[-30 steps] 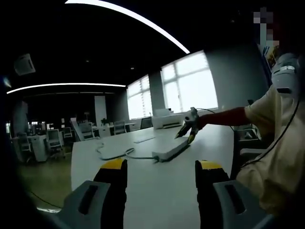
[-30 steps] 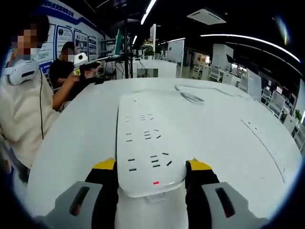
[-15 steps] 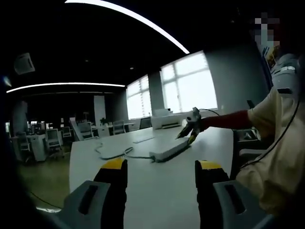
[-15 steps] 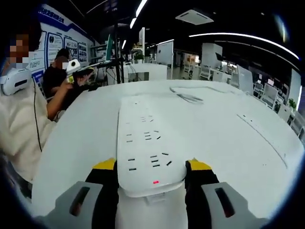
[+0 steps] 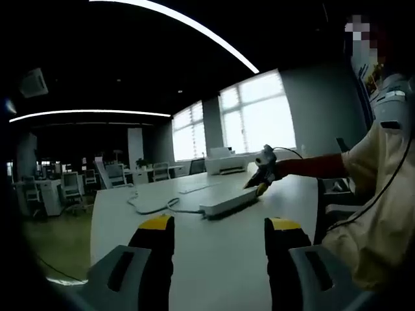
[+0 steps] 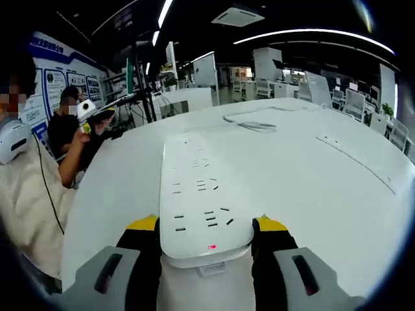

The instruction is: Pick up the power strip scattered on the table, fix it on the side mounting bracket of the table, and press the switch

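A long white power strip with a red light at its near end lies flat on the white table. My right gripper is shut on that near end, one yellow-tipped jaw on each side. In the left gripper view the same power strip stretches across the table, with the right gripper on its far end at the tip of a red sleeve. Its grey cable curls off to the left. My left gripper hovers open over the table with nothing between its jaws.
A second flat strip lies to the right on the table, and the cable coil lies at the far end. A person in dark clothes sits at the far left, next to a white and yellow gripper. Office desks and chairs stand behind.
The right gripper keeps its hold on the strip. Both views have shifted a little, and in the left gripper view the strip's free end sits slightly further left.
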The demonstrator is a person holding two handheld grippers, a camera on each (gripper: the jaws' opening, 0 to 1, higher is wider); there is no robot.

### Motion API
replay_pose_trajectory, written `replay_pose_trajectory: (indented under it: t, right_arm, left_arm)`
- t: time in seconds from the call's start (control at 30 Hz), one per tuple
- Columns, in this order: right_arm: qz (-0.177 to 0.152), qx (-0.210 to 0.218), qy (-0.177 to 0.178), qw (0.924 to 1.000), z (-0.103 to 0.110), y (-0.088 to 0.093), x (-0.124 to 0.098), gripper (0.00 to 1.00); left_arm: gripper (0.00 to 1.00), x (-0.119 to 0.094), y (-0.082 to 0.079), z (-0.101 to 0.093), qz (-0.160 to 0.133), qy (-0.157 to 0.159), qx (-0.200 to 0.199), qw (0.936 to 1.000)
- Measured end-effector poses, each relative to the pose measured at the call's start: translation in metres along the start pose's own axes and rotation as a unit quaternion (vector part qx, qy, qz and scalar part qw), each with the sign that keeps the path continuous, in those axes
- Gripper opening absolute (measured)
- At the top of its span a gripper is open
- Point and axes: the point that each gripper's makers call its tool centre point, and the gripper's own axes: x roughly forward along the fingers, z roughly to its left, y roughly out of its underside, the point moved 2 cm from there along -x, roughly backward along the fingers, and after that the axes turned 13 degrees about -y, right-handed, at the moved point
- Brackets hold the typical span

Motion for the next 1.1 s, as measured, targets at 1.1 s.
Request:
replay_pose_trajectory:
  t: [1.1]
  right_arm:
    - [0.0, 0.142, 0.092, 0.9856, 0.036, 0.007, 0.011, 0.5]
  left_arm:
    - [0.64, 0.027, 0.011, -0.002, 0.037, -0.014, -0.083, 0.9958]
